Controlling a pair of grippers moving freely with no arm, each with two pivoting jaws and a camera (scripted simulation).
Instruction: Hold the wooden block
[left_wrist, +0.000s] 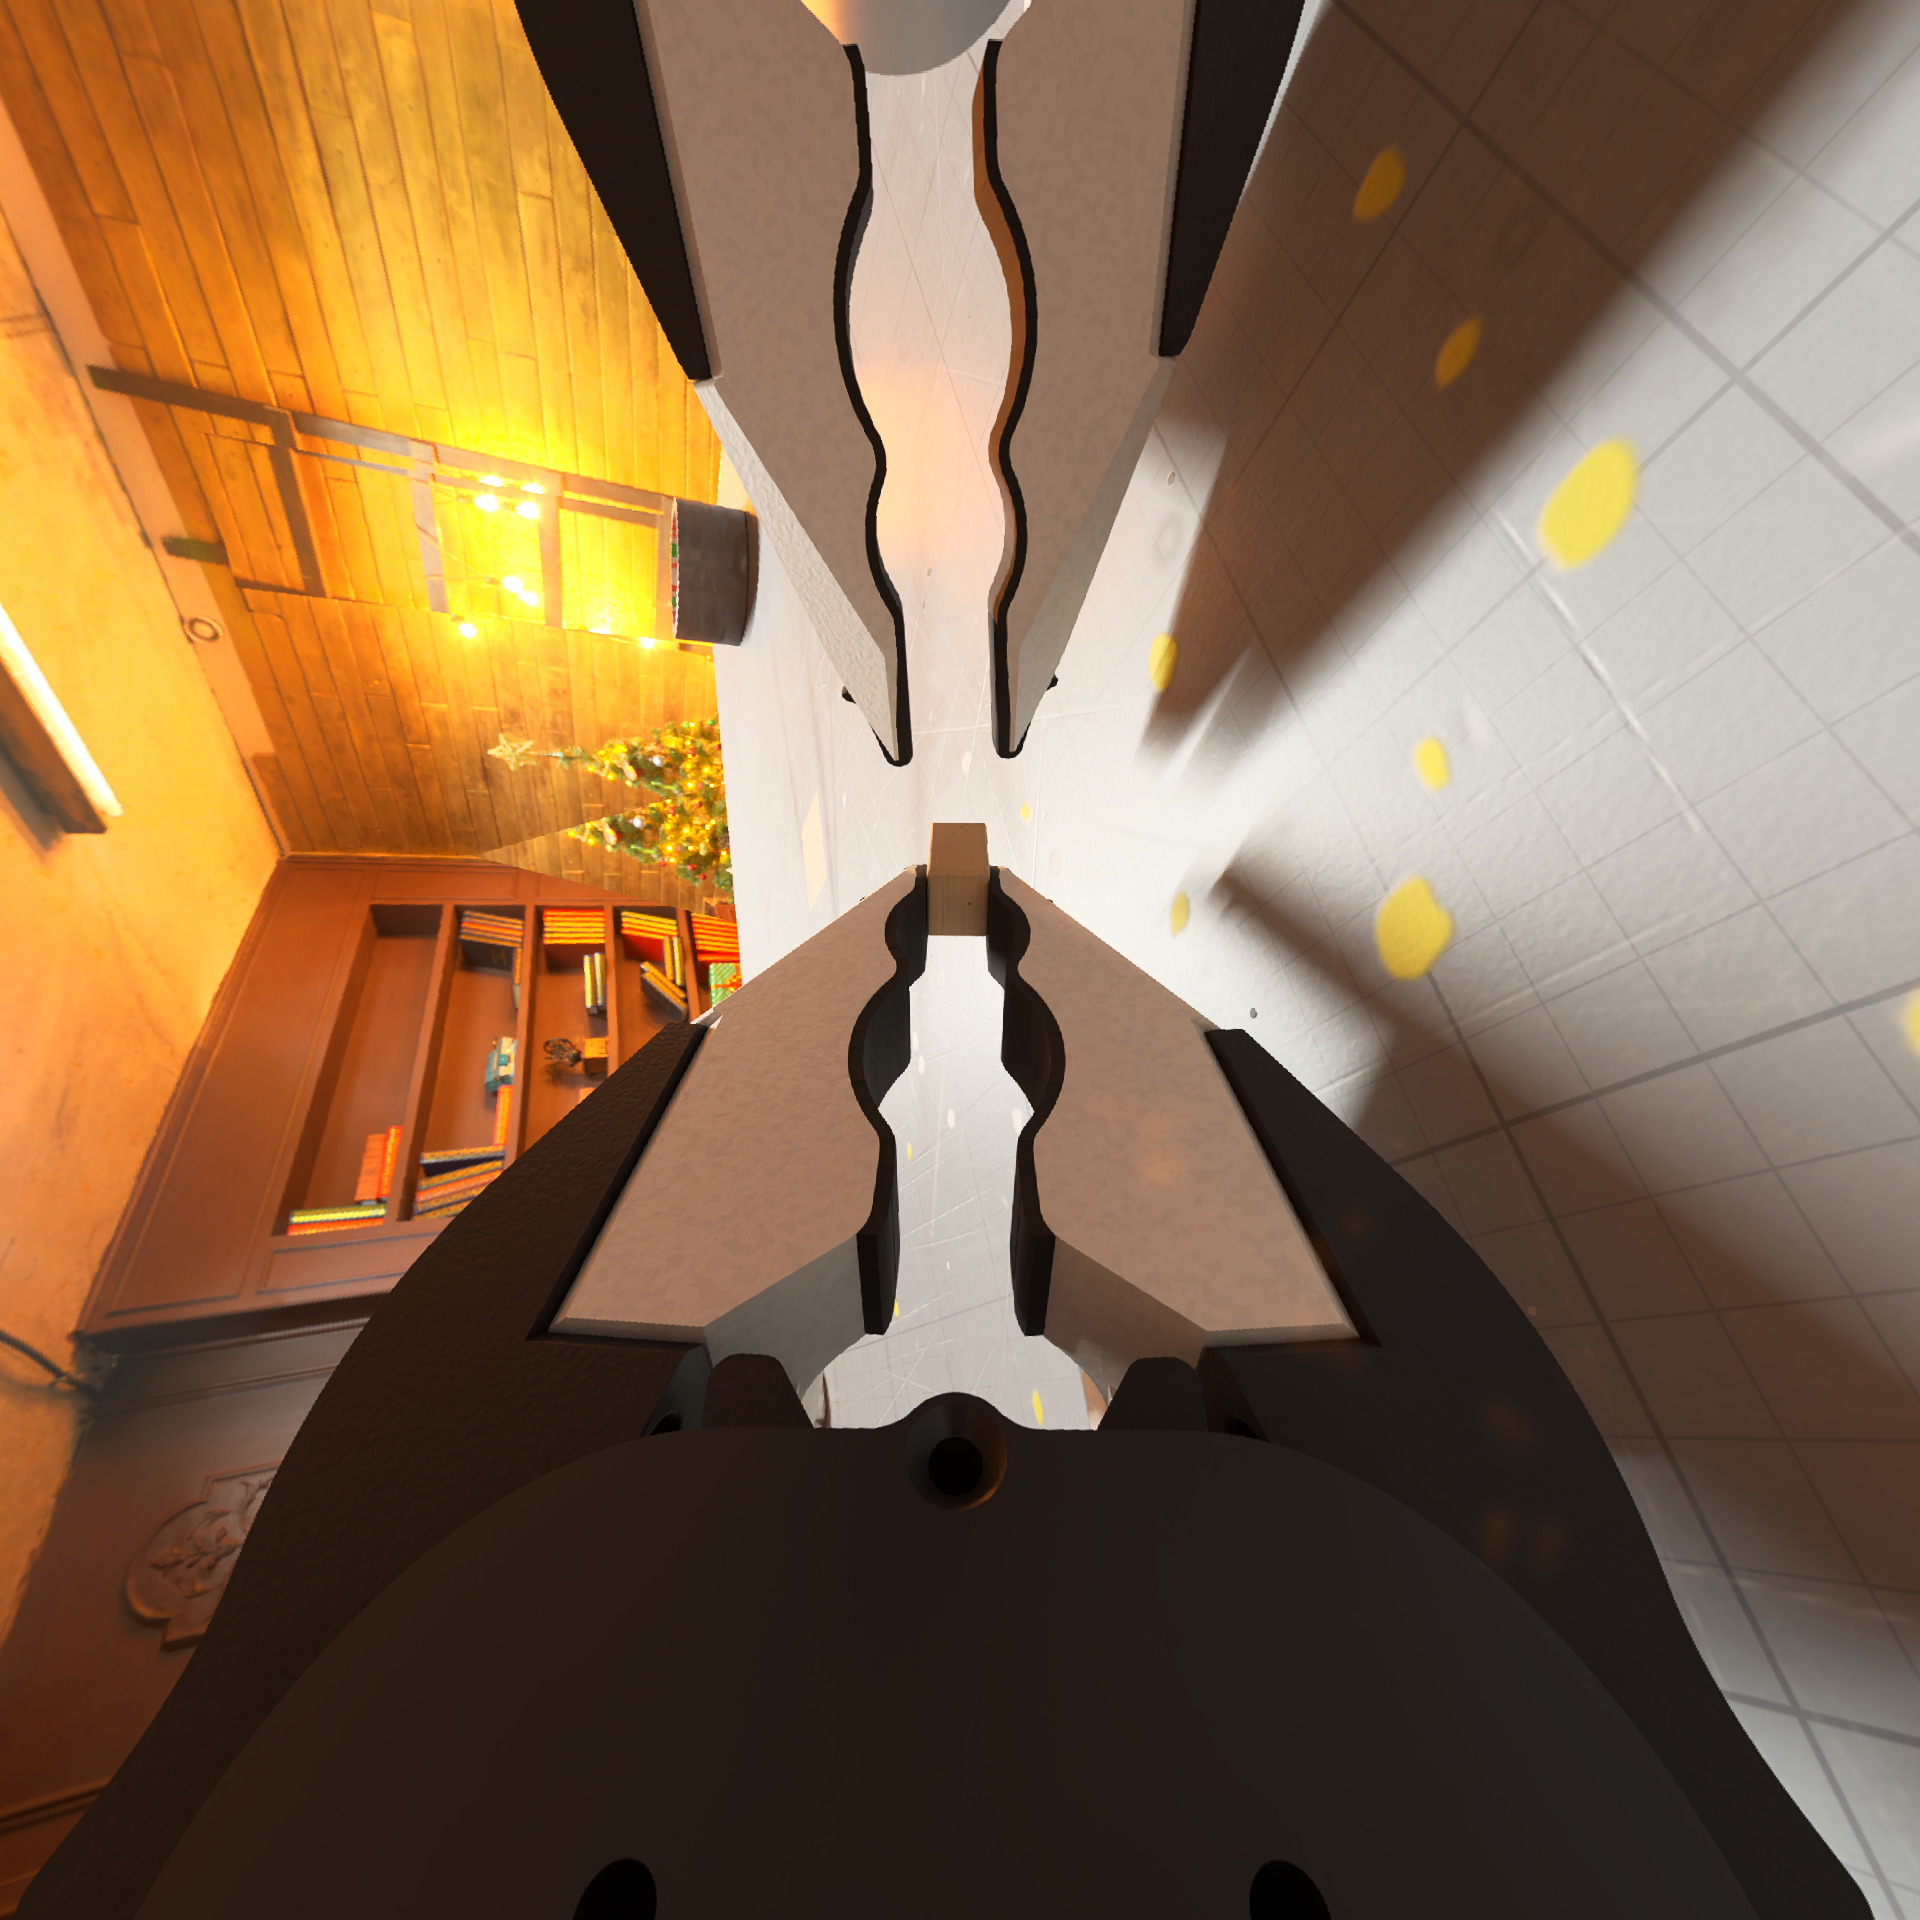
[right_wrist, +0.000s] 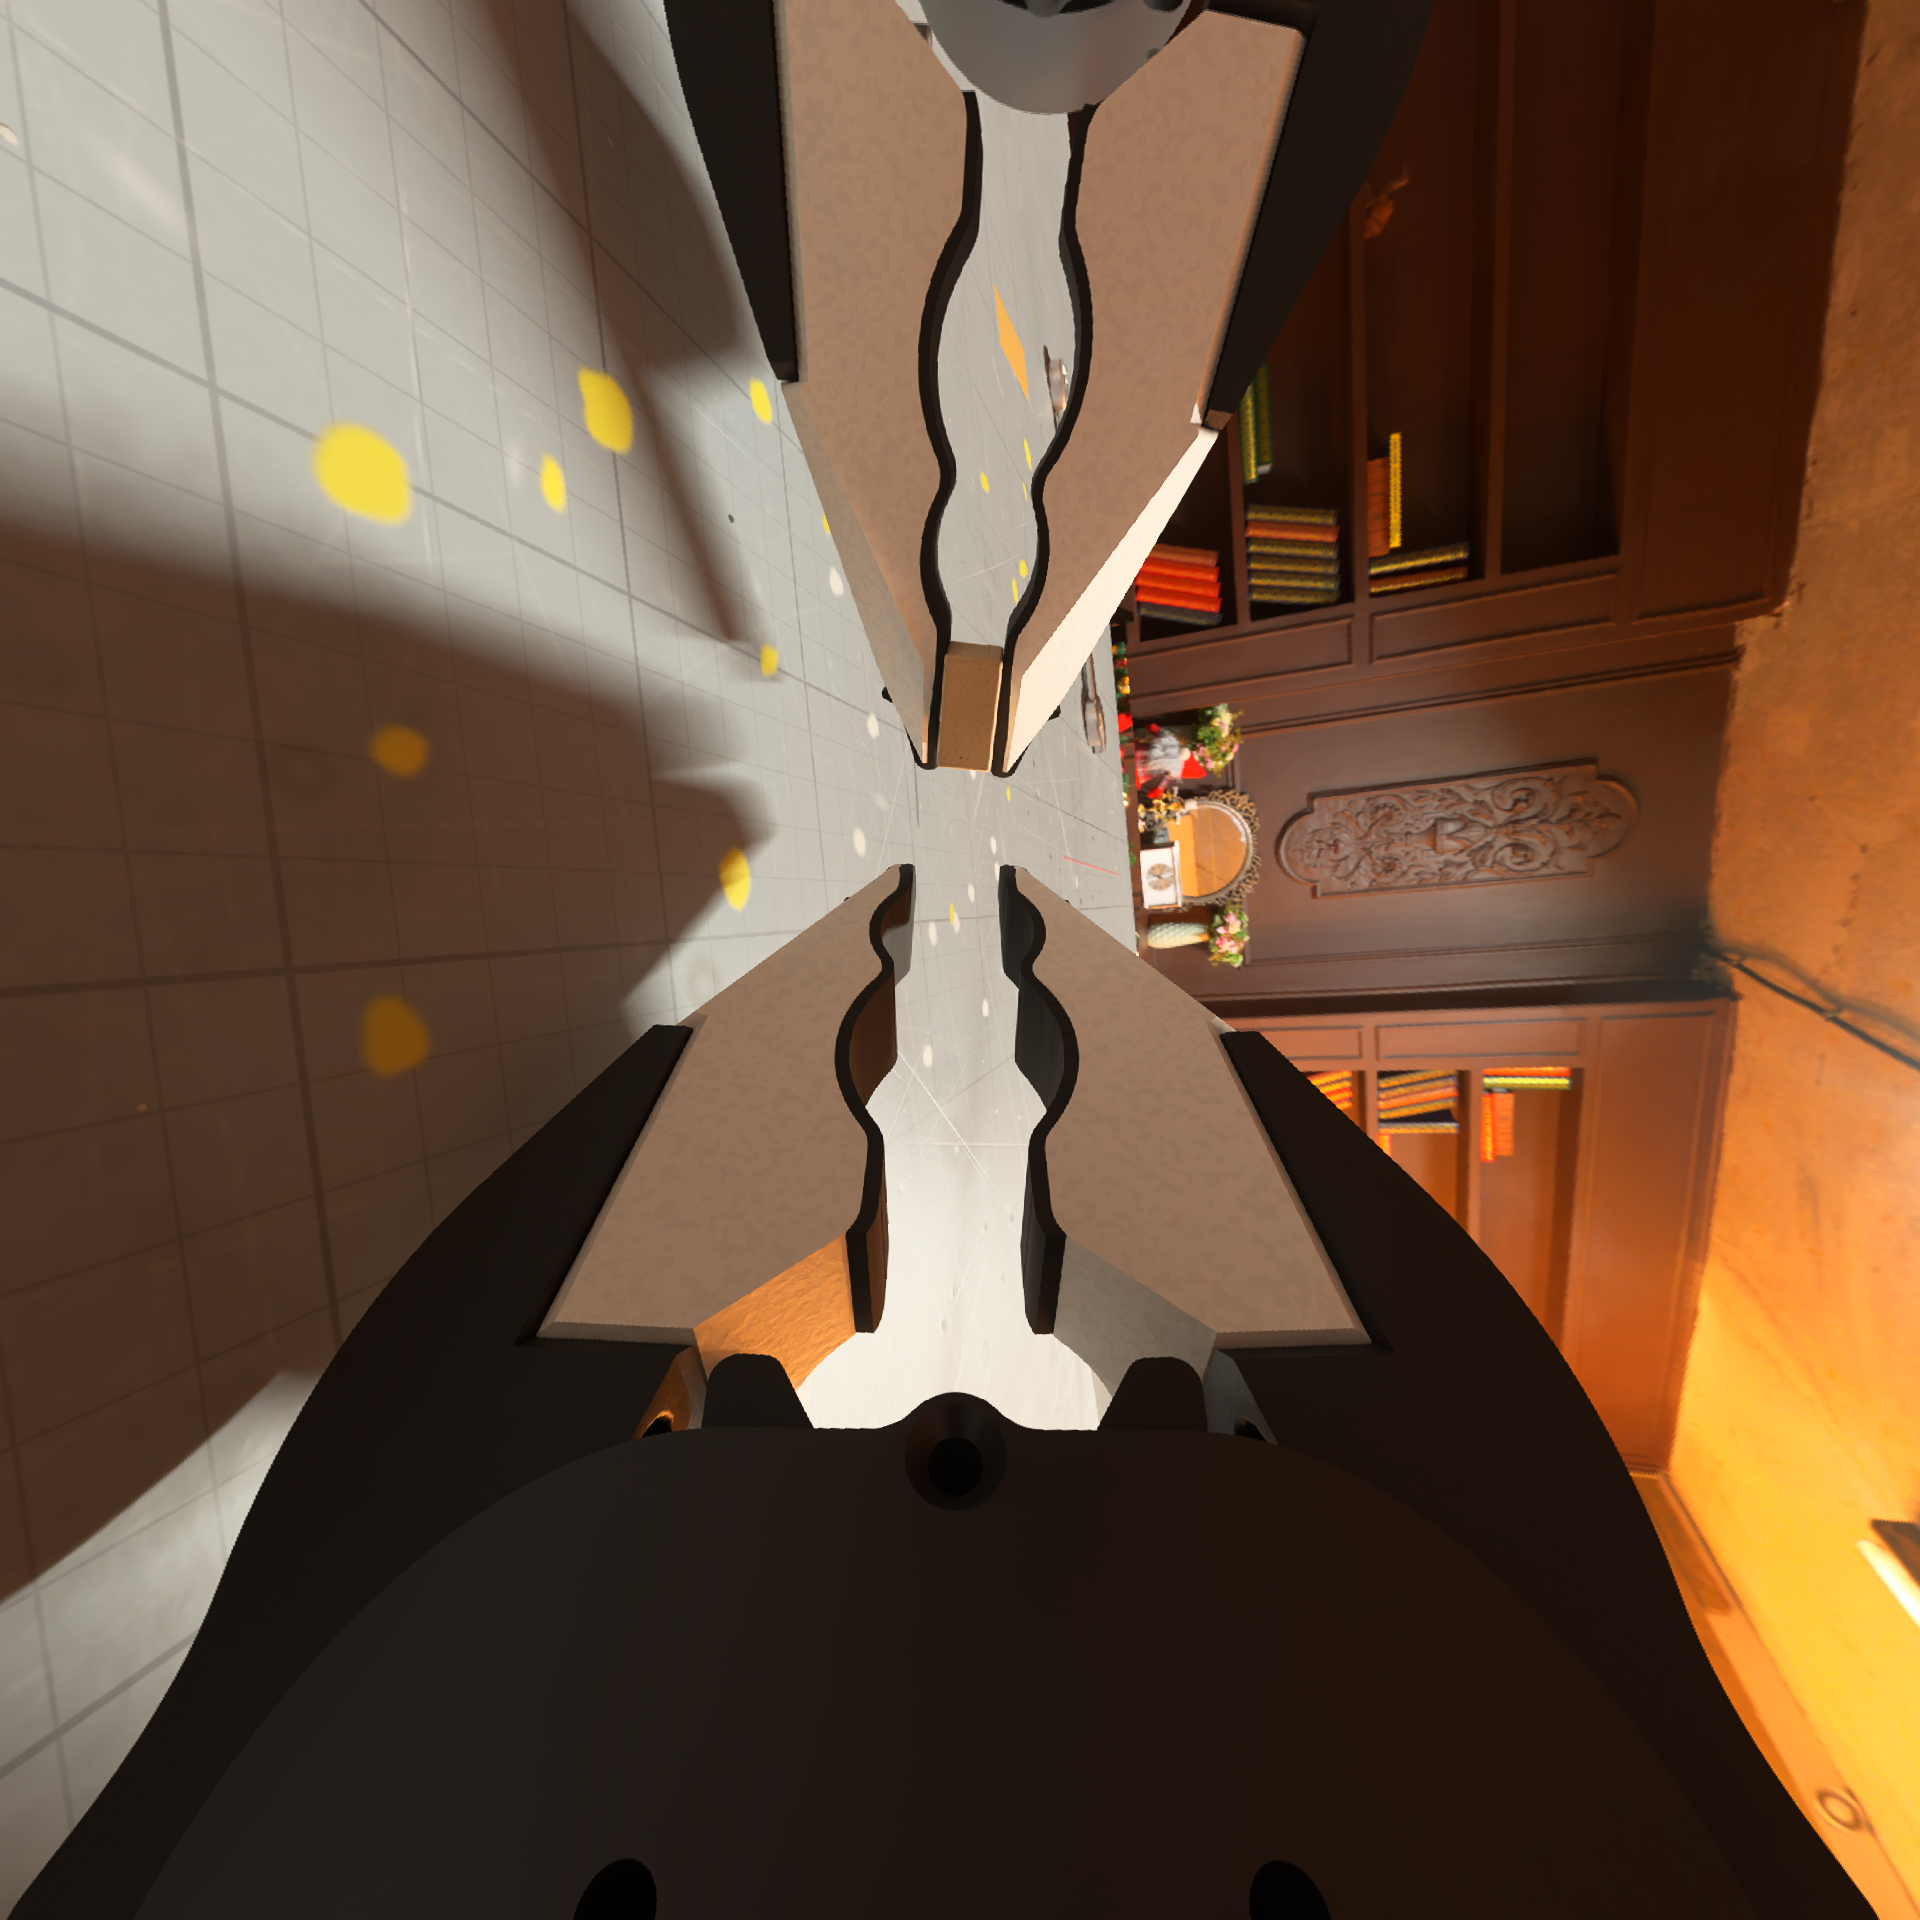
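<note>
The wooden block (left_wrist: 958, 904) is a small pale cube. My left gripper (left_wrist: 956, 881) is shut on it at the fingertips, and the far end of the block sticks out past them. My right gripper (left_wrist: 952, 753) faces the left one tip to tip, a short gap beyond the block, not touching it. In the right wrist view my right gripper (right_wrist: 954, 878) is open and empty, its jaws about a block's width apart. Beyond it the left gripper (right_wrist: 964, 764) pinches the block (right_wrist: 971, 707).
A white tiled surface (left_wrist: 1558, 831) with yellow spots (left_wrist: 1584, 504) lies beside both grippers. A dark round container (left_wrist: 712, 571) stands at its edge. A wooden bookcase (left_wrist: 436, 1060), a decorated tree (left_wrist: 665, 805) and a carved wall panel (right_wrist: 1455, 831) are farther off.
</note>
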